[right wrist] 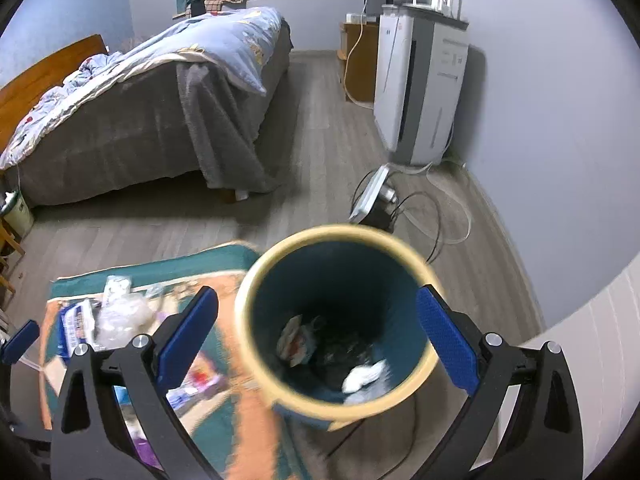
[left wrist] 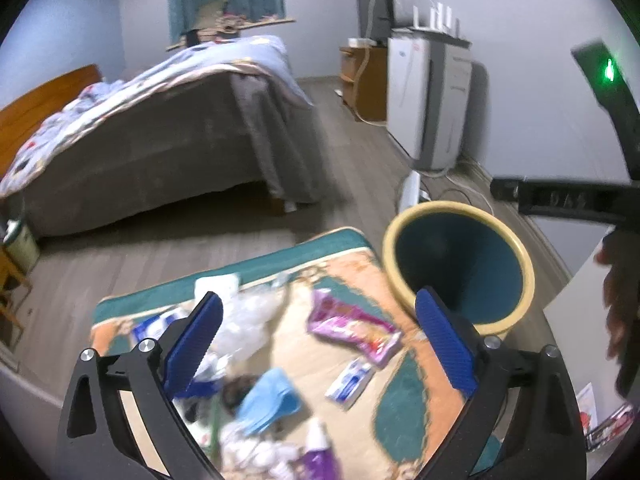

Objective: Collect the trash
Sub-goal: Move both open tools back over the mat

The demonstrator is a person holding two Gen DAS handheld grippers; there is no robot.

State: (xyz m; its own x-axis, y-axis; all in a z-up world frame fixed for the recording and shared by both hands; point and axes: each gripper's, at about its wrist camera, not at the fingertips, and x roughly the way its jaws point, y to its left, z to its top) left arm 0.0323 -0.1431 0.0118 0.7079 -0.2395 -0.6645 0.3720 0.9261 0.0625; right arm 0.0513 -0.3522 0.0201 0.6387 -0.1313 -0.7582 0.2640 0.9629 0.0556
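A teal bin with a cream rim (left wrist: 460,268) (right wrist: 340,320) stands beside a patterned rug (left wrist: 400,392) (right wrist: 224,280). Trash lies on the rug: a pink wrapper (left wrist: 352,324), a blue cloth (left wrist: 268,400), a small white and blue packet (left wrist: 350,380), clear plastic (left wrist: 252,316), a purple bottle (left wrist: 316,452). My left gripper (left wrist: 320,344) is open and empty above the trash. My right gripper (right wrist: 316,340) is open and empty over the bin, where a wrapper (right wrist: 296,340) and a white wad (right wrist: 366,374) lie inside.
A bed (left wrist: 160,128) with a grey cover stands beyond the rug. A white appliance (right wrist: 416,80) and cables (right wrist: 420,208) are on the wooden floor by the right wall. A wooden cabinet (left wrist: 364,76) stands behind it.
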